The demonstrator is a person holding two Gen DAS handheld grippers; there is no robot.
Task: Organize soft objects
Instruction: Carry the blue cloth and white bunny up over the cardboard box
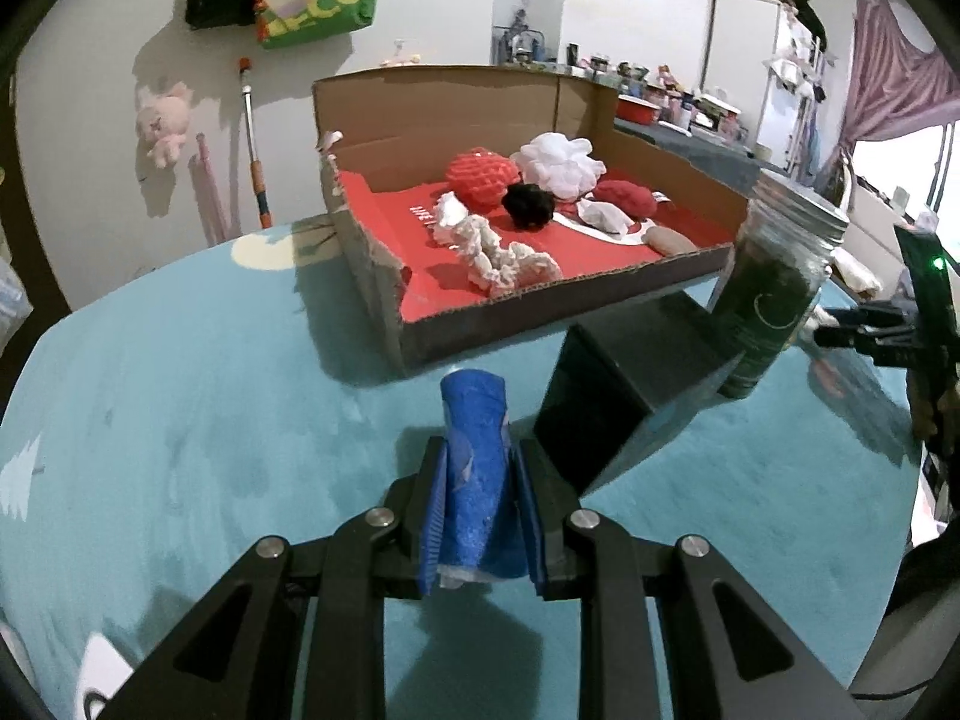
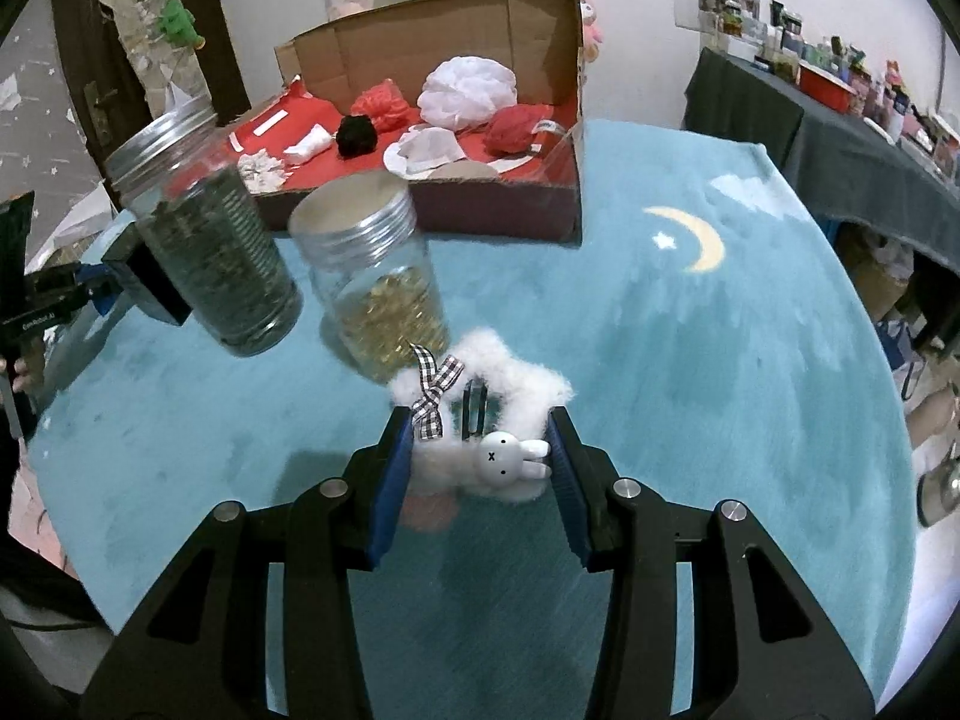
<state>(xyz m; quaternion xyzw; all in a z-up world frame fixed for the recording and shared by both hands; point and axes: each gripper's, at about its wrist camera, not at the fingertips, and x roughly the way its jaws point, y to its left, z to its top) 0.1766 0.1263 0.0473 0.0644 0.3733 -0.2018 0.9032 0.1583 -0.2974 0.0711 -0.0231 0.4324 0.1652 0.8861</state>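
- Black left gripper (image 1: 480, 468) jaws pinch a rolled blue sponge cloth (image 1: 474, 462) above the teal plush blanket (image 1: 180, 420).
- Right gripper (image 2: 480, 456) clamps a fluffy white star (image 2: 480, 414) — gingham bow, tiny rabbit.
- Cardboard box (image 1: 420, 336) beyond holds soft puffs.

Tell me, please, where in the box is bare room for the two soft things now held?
Free: the red floor at the box's left end, and a strip behind the front wall. Crowded: the back middle, where the red ball, white puff and black pompom cluster.
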